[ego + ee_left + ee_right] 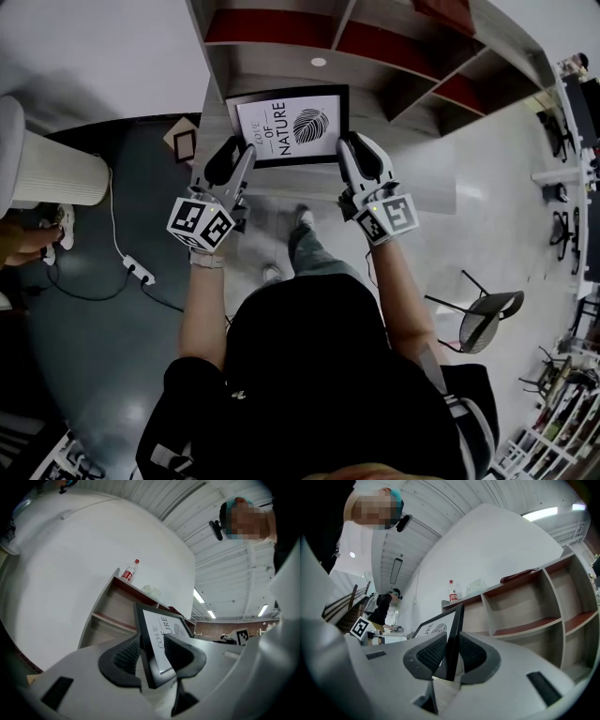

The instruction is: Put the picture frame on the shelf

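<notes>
A black picture frame (pixel 291 126) with a white print of words and a leaf is held up in front of the wooden shelf unit (pixel 394 56). My left gripper (pixel 246 157) is shut on its left edge and my right gripper (pixel 344 150) is shut on its right edge. In the left gripper view the frame (pixel 154 639) stands between the ribbed pads (pixel 127 654), tilted. The right gripper view has the frame (pixel 452 639) edge-on between its pads (pixel 431 656), with the shelf unit's open compartments (pixel 525 611) behind.
A red-labelled bottle (pixel 130 571) stands on top of the shelf unit, also visible as the bottle (pixel 453 591) in the right gripper view. A white ribbed cylinder (pixel 52 169) stands at left, a small frame (pixel 184 145) and a cable (pixel 131 267) lie on the floor, and a chair (pixel 492 314) stands at right. A person (pixel 386 609) stands behind.
</notes>
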### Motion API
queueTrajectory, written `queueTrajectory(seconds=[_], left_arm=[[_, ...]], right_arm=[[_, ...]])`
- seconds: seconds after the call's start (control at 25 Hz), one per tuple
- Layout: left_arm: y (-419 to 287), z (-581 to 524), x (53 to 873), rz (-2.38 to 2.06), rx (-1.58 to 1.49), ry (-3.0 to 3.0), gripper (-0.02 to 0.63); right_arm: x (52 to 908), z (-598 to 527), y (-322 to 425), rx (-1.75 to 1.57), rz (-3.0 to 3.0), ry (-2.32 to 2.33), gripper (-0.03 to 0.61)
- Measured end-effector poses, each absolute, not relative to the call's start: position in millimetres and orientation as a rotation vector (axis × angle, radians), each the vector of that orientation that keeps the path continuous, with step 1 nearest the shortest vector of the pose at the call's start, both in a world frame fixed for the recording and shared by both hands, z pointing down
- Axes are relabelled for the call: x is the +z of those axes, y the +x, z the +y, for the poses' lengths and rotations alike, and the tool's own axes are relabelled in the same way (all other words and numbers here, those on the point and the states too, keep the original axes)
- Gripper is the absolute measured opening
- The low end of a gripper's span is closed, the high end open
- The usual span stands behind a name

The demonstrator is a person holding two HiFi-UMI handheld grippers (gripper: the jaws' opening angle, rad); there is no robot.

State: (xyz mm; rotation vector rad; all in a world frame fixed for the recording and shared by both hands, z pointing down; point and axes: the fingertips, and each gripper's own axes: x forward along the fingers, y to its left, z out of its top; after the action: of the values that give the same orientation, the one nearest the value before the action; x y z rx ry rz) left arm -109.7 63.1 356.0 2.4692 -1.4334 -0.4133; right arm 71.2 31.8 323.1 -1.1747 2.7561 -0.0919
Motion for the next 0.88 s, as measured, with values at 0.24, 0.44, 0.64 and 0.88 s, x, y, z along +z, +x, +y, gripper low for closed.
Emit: queueTrajectory(seconds=[0.24, 0.44, 0.64, 0.88], left_arm=[[-122, 15, 364, -1.494, -0.413, 2.407, 0.153], [-128, -18, 368, -1.547, -0.412, 2.362, 0.153], [-131, -39, 372, -1.600, -0.421, 2.326, 0.153], [-134, -52, 385, -1.664, -0.435, 2.253, 0.153]], right_arm=[[333, -25, 57, -0.135, 2.800, -1.094, 0.067], [341, -64, 51, -0.175, 2.829, -1.025, 0.067], [349, -90, 48, -0.206, 2.848, -0.952, 0.067], [363, -109, 45, -0.252, 2.873, -0.865, 0.069]])
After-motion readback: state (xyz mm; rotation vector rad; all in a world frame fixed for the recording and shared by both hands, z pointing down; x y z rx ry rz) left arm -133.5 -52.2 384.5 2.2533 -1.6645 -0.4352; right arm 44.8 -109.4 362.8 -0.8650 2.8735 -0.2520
